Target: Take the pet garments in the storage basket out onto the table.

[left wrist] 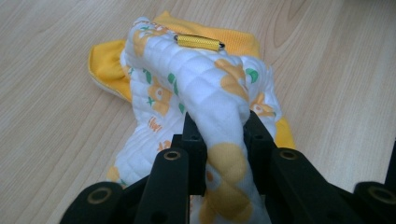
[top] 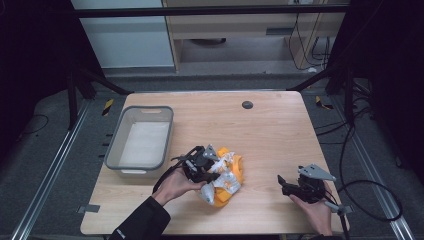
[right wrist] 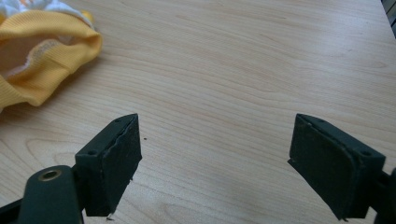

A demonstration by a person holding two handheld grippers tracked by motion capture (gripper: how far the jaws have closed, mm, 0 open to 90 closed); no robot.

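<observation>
The left tongs (left wrist: 218, 140) pinch a fold of the quilted garment (top: 225, 175), which lies crumpled mid-tabletop (top: 270, 130) beside the grey bin (top: 142, 140). The right tongs (right wrist: 215, 158) (spread, empty) hover well apart, with the garment off to their left.

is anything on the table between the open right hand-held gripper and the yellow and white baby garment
Nothing visible. Bare light wooden table lies between the right hand-held gripper, jaws wide apart, and the yellow and white printed quilted garment. The left hand-held gripper is pinching that garment from its far side.
</observation>
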